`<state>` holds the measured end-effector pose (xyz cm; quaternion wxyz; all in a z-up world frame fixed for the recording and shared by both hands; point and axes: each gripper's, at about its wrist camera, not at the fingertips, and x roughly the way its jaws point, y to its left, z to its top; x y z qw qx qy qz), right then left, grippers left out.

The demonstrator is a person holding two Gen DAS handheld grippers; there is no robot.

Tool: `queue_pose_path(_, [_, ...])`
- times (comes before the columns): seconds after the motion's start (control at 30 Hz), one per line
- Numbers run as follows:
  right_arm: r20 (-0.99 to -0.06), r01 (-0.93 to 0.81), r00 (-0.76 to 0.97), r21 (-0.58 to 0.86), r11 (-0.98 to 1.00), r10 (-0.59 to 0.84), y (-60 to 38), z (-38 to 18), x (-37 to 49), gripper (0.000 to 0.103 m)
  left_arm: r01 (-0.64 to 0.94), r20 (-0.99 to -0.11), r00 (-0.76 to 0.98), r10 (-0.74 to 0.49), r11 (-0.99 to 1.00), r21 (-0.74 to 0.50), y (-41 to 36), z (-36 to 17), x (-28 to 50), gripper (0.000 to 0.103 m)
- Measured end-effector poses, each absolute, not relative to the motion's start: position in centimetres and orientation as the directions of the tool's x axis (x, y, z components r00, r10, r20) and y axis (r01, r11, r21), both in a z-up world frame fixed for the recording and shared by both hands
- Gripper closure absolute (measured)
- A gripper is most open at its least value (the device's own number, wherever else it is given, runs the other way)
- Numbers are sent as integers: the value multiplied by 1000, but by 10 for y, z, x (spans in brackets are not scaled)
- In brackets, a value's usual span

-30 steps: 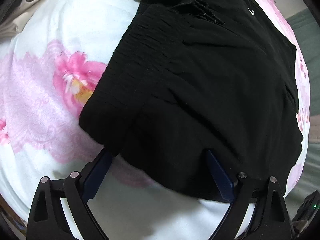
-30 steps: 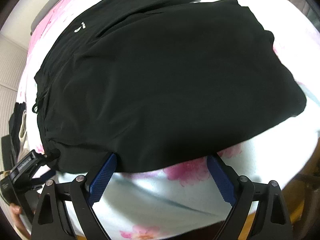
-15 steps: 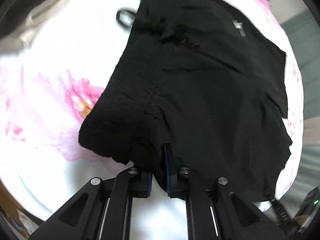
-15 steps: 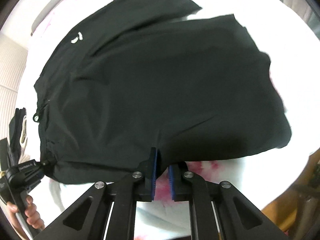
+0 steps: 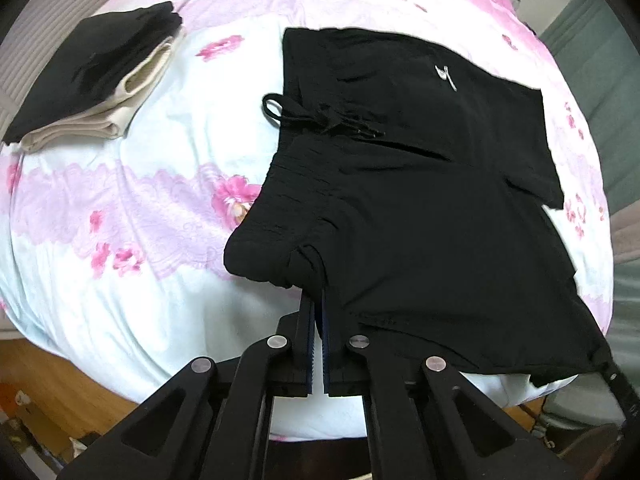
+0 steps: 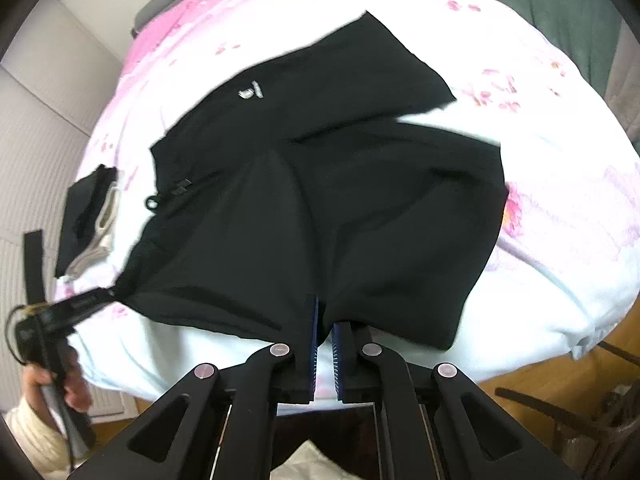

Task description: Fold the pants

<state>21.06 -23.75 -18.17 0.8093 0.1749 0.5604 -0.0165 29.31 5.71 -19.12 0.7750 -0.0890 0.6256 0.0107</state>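
A pair of black shorts-style pants (image 5: 420,208) with a drawstring waist and a small white logo lies on a floral bedspread. My left gripper (image 5: 318,304) is shut on the near waistband corner and holds it lifted. In the right wrist view my right gripper (image 6: 323,312) is shut on the near hem of the same pants (image 6: 340,200), and the cloth rises off the bed toward it. The left gripper also shows in the right wrist view (image 6: 108,294), pinching the waistband corner at the left.
A stack of folded black and beige clothes (image 5: 92,80) sits on the bed's far left. The pink-flowered bedspread (image 5: 120,220) spreads around the pants. The wooden bed edge and floor (image 5: 48,384) lie below the near side. A green curtain (image 6: 560,4) hangs at the right.
Both grippers were open at the near edge of the pants a second ago. Both have closed on the cloth and lifted it, pulling back so more of the bed shows.
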Motion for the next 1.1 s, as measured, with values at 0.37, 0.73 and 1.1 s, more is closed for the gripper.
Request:
queue_pose_path(0.37, [-851, 149, 502, 258, 955, 151, -245, -115, 252, 96, -155, -932, 343, -120, 971, -182, 57, -162, 342, 99])
queue_pose_path(0.73, [-770, 97, 628, 224, 970, 115, -247, -62, 365, 96, -186, -887, 441, -140, 952, -243, 57, -127, 438, 99])
queue_pose_path(1.1, [-853, 54, 509, 165, 985, 115, -234, -122, 535, 96, -271, -932, 353, -88, 943, -192, 69, -182, 563, 99])
